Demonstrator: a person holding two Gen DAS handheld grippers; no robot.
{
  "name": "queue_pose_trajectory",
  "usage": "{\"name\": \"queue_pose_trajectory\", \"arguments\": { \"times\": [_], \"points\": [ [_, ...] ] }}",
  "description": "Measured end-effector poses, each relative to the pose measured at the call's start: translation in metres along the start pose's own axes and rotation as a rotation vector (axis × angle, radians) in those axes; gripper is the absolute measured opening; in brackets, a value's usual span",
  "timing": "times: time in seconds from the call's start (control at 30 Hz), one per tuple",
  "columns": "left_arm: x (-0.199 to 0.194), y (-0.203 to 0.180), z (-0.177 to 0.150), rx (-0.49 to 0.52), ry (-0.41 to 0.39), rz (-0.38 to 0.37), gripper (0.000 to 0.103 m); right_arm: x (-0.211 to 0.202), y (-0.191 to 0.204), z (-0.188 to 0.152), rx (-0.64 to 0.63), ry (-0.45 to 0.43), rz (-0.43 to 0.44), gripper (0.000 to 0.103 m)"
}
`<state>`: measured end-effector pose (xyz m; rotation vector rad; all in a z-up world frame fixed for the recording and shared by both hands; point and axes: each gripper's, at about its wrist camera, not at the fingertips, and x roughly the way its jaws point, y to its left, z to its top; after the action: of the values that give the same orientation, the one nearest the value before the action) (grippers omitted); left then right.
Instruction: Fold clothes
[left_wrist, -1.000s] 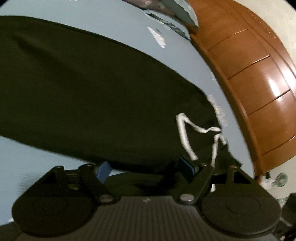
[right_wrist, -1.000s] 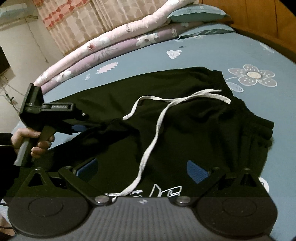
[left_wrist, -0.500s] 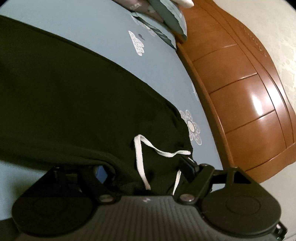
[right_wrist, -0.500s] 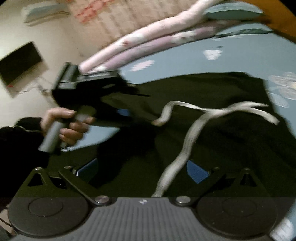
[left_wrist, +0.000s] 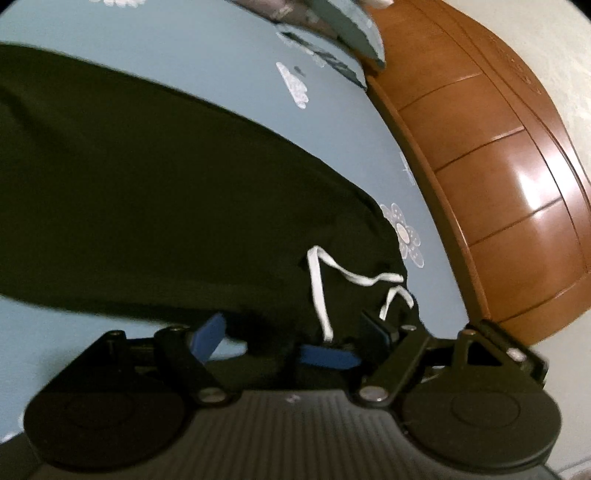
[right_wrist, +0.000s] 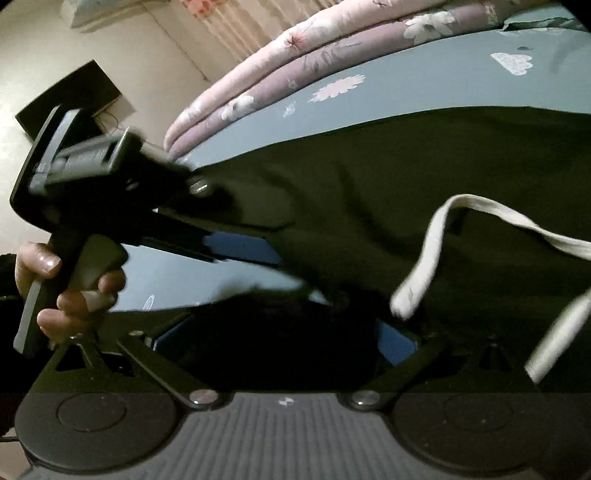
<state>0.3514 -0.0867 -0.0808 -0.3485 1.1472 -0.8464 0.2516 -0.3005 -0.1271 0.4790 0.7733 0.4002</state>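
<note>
**Black drawstring trousers on bed, waist end between two grippers**

- Item: black trousers, spread across a blue bed sheet printed with white flowers and clouds; the long body runs away to the left in the left wrist view.
- Drawstring: white drawstring lies loose over the waist end; in the right wrist view one flat end hangs free.
- Left gripper: jaws spread wide, blue pads either side of the dark cloth at the waist; whether the pads press on it cannot be told. It is held by a hand seen in the right wrist view.
- Right gripper: jaws spread wide, a bunch of black cloth between the blue pads; a firm pinch cannot be told. Its blue tip shows just beside the left gripper's own pad in the left wrist view.
- Surroundings: wooden headboard on the right; rolled floral quilts along the far edge; pillow at the head.
</note>
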Motion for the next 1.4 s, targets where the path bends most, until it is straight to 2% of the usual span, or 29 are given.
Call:
{"name": "queue_pose_trajectory", "arguments": {
  "times": [0.1, 0.17, 0.23, 0.3, 0.4, 0.47, 0.6, 0.7, 0.8, 0.9, 1.03, 1.13, 1.23, 1.4],
  "points": [
    [-0.014, -0.011, -0.013, 0.047, -0.005, -0.002, 0.08, -0.04, 0.006, -0.015, 0.001, -0.029, -0.039, 0.103],
    [-0.011, -0.022, -0.021, 0.08, 0.007, -0.049, 0.08, -0.072, 0.001, -0.029, 0.038, -0.068, -0.1, 0.101],
    [0.003, -0.029, -0.026, 0.096, 0.011, -0.073, 0.08, -0.099, -0.01, -0.041, 0.085, -0.104, -0.167, 0.094],
    [0.023, -0.031, -0.03, 0.1, 0.036, -0.093, 0.08, -0.119, -0.025, -0.048, 0.142, -0.129, -0.221, 0.081],
    [0.046, -0.024, -0.036, 0.09, 0.034, 0.01, 0.08, -0.144, -0.045, -0.062, 0.224, -0.164, -0.29, 0.076],
    [0.051, -0.017, -0.041, 0.083, 0.019, 0.151, 0.076, -0.159, -0.052, -0.07, 0.255, -0.184, -0.323, 0.074],
    [0.032, -0.017, -0.053, 0.065, 0.012, 0.169, 0.075, -0.185, -0.062, -0.068, 0.216, -0.181, -0.351, 0.067],
    [0.026, -0.034, -0.066, 0.173, 0.028, 0.252, 0.075, -0.189, -0.072, -0.036, 0.144, -0.159, -0.383, 0.059],
    [0.03, -0.051, -0.079, 0.26, 0.051, 0.318, 0.075, -0.188, -0.094, 0.003, 0.061, -0.154, -0.426, 0.058],
    [0.034, -0.056, -0.091, 0.253, 0.063, 0.312, 0.075, -0.177, -0.124, 0.044, 0.029, -0.14, -0.433, 0.058],
    [0.035, -0.064, -0.101, 0.249, 0.045, 0.371, 0.075, -0.143, -0.162, 0.089, -0.038, -0.088, -0.475, 0.06],
    [0.035, -0.071, -0.105, 0.227, 0.054, 0.403, 0.075, -0.12, -0.175, 0.112, -0.103, -0.039, -0.483, 0.061],
    [0.034, -0.075, -0.112, 0.225, 0.066, 0.412, 0.075, -0.102, -0.179, 0.134, -0.175, 0.0, -0.44, 0.068],
    [0.039, -0.083, -0.116, 0.205, 0.071, 0.445, 0.077, -0.068, -0.184, 0.158, -0.227, 0.08, -0.374, 0.069]
  ]
}}
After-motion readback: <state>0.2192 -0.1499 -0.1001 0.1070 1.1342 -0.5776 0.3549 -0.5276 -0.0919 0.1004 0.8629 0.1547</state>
